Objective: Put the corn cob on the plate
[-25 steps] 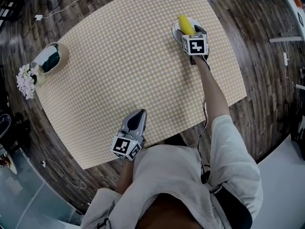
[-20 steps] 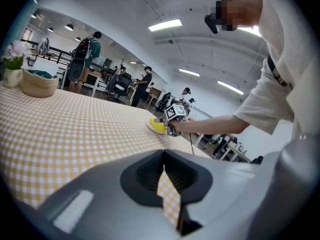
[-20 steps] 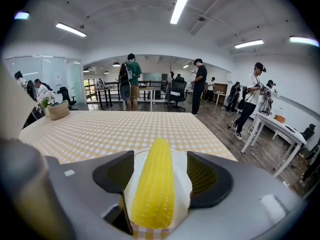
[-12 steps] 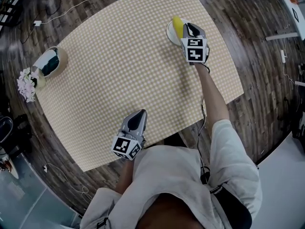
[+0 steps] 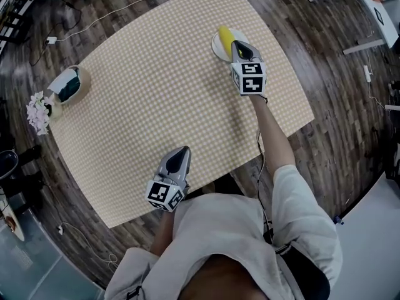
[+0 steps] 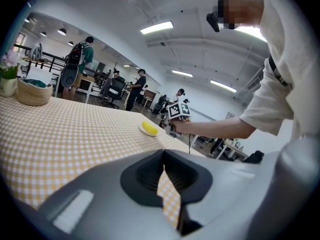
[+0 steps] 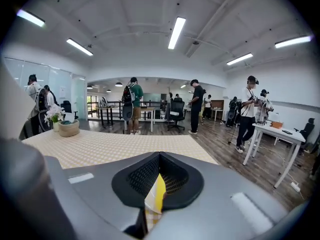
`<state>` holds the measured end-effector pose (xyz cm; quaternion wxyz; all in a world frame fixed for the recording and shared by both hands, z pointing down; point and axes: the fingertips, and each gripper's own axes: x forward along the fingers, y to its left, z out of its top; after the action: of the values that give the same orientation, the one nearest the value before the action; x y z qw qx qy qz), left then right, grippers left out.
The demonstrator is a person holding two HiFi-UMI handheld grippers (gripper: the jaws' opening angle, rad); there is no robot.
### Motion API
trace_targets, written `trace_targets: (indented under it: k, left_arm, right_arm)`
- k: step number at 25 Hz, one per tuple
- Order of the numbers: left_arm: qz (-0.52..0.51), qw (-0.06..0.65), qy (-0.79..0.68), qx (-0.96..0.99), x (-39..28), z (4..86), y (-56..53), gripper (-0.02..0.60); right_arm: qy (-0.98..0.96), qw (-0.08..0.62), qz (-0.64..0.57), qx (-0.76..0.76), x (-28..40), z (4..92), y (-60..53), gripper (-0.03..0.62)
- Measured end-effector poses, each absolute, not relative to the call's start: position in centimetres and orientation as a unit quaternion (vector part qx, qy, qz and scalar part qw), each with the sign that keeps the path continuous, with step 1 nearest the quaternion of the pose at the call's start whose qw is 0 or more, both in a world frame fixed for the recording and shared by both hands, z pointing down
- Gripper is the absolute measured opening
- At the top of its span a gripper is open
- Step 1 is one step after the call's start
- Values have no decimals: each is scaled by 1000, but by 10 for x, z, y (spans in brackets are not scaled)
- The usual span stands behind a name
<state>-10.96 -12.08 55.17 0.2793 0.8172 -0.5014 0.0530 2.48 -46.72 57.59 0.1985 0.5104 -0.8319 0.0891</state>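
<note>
- corn cob lies flat on the plate, yellow, long axis running away from the person
- plate sits on the checked table, close to the table's far right corner
- right gripper is on the person's side of the plate; in the head view its tip overlaps the plate's near rim
- the left gripper view shows it held up off the table, just beside the plate and not on the cob
- its fingers have just been closing and now sit together with nothing between them; through the slit in the right gripper view only a sliver of yellow and checked cloth shows
- left gripper is well apart from the plate, over the table's near edge in front of the person; fingers narrow, pressed together, holding nothing
- basket and white flowers stand across the table from the plate, at the left edge
</note>
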Motion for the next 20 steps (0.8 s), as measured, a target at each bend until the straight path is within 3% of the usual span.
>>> trace_targets:
  k: [5,20]
  left_arm:
    - [45,255,-486,835,-91,532,-118,8]
    - [30,159,-447,880,-45,455,-91,8]
  right_arm:
    - [-843,146,69,513,37,518,-428,-3]
    - [-864,99,72,488,60,450,-255,-3]
